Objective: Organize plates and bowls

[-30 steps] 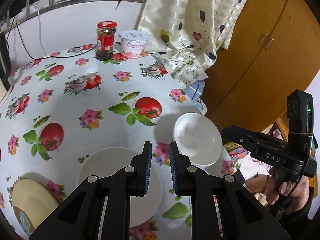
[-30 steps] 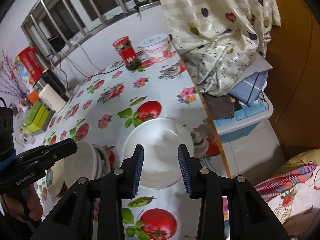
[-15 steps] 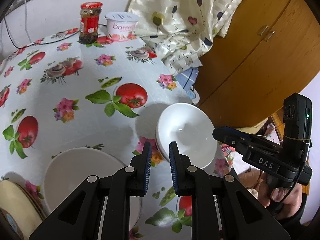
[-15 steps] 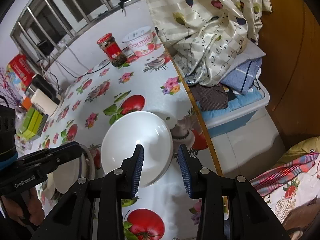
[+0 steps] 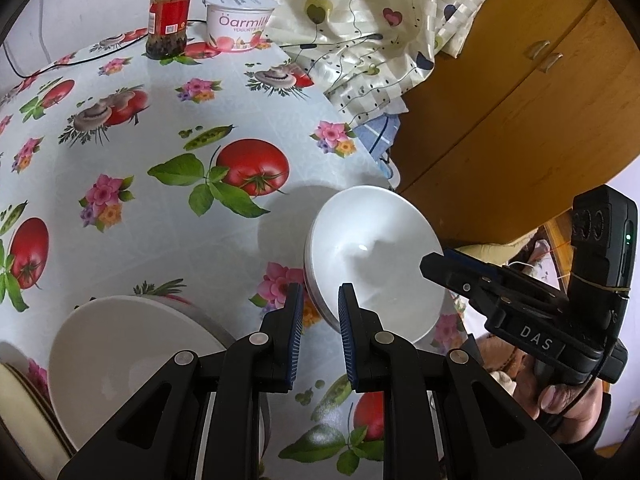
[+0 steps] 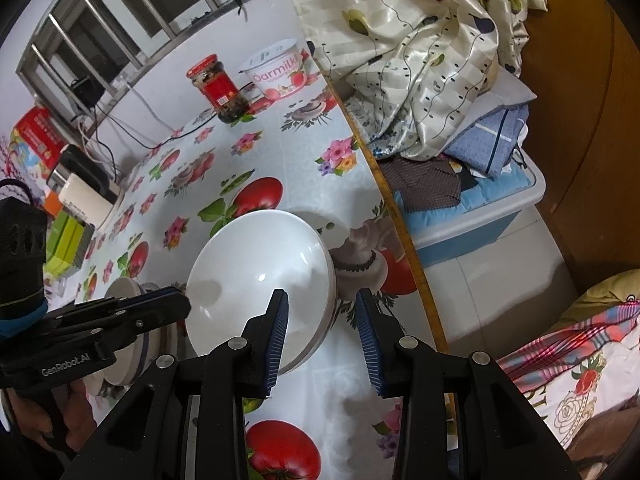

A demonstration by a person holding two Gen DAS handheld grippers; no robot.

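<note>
Floral tomato-print tablecloth (image 5: 168, 128) beneath: left gripper (image 5: 319, 312) parted, empty, beside white ceramic bowl stack (image 6: 256, 280); right gripper (image 6: 320, 320) closing astride its near rim, ungripped. Beyond bowls, table edge (image 6: 404, 236): off-centre pinch could tip stack over.

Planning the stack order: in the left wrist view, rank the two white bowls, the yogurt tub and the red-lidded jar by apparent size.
1. Near-left white bowl, though nearness inflates it
2. White bowl by the table edge
3. Yogurt tub and jar: look alike, unranked
</note>
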